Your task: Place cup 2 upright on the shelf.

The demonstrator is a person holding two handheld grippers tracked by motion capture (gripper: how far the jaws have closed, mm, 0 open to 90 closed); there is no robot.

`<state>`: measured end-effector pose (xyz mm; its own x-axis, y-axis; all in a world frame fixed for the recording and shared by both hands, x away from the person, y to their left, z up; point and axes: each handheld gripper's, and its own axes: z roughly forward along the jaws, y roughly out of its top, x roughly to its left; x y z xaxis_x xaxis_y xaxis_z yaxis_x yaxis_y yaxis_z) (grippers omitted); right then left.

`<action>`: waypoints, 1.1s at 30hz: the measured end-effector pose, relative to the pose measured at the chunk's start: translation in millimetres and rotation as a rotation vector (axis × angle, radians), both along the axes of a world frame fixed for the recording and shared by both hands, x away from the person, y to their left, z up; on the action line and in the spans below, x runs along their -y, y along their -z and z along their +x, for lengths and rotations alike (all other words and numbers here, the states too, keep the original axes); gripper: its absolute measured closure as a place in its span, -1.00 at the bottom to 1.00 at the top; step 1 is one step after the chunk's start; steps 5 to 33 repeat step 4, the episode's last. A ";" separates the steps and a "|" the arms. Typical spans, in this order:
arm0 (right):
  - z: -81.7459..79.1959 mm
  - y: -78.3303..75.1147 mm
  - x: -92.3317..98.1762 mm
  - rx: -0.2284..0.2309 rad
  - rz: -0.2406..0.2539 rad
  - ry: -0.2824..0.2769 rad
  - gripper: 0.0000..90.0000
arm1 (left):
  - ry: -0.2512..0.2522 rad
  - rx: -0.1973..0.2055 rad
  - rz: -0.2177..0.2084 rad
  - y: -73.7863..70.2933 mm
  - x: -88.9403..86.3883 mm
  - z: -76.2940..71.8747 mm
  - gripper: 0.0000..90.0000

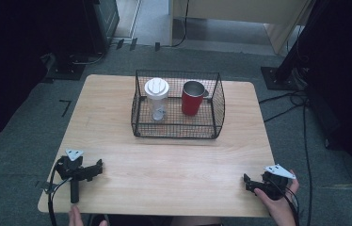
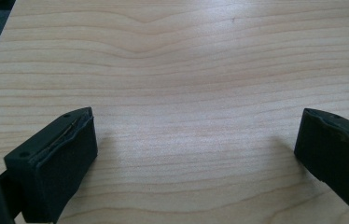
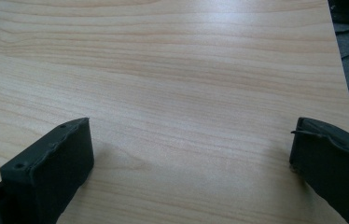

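1. Wood-grain table (image 1: 164,160) carries everything; pale top, rounded corners, grey carpet around it.
2. Left gripper (image 1: 100,165) lies on the table at its near-left corner; jaws point right toward the table's middle; grey three-cornered plate on top, cable trailing off the near edge; a hand (image 1: 76,217) shows at the bottom edge just below it, not on the gripper.
3. Left gripper view: both black jaws stand wide apart over bare wood; nothing between them, nothing held.
4. Right gripper (image 1: 246,181) sits at the near-right corner, gripped by the person's right hand (image 1: 274,197); jaws point left across the table.
5. Right gripper view: jaws spread wide, bare wood in the gap; holds nothing; table's edge and carpet visible at upper right.
6. Black wire basket (image 1: 179,128) stands at the far middle of the table, well apart from both grippers.
7. Inside the basket: clear tumbler with white lid (image 1: 157,98) on the left, upright; red mug (image 1: 193,98) on the right, upright, handle to the right; the two are near each other but apart.
8. Neither gripper touches the basket or its contents.
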<state>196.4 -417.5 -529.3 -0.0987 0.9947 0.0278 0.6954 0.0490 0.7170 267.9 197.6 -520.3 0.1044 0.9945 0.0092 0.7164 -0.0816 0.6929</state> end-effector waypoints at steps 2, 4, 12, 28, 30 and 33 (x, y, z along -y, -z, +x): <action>1.0 -0.1 0.7 -0.001 -0.001 0.001 -1.00 | 0.000 0.000 0.000 0.0 0.0 0.0 -1.00; 1.5 -0.2 1.4 -0.002 0.000 0.004 -1.00 | 0.000 0.000 0.000 0.0 0.0 0.0 -1.00; 1.5 -0.2 1.4 -0.002 0.000 0.004 -1.00 | 0.000 0.000 0.000 0.0 0.0 0.0 -1.00; 1.5 -0.2 1.4 -0.002 0.000 0.004 -1.00 | 0.000 0.000 0.000 0.0 0.0 0.0 -1.00; 1.5 -0.2 1.4 -0.002 0.000 0.004 -1.00 | 0.000 0.000 0.000 0.0 0.0 0.0 -1.00; 1.5 -0.2 1.4 -0.002 0.000 0.004 -1.00 | 0.000 0.000 0.000 0.0 0.0 0.0 -1.00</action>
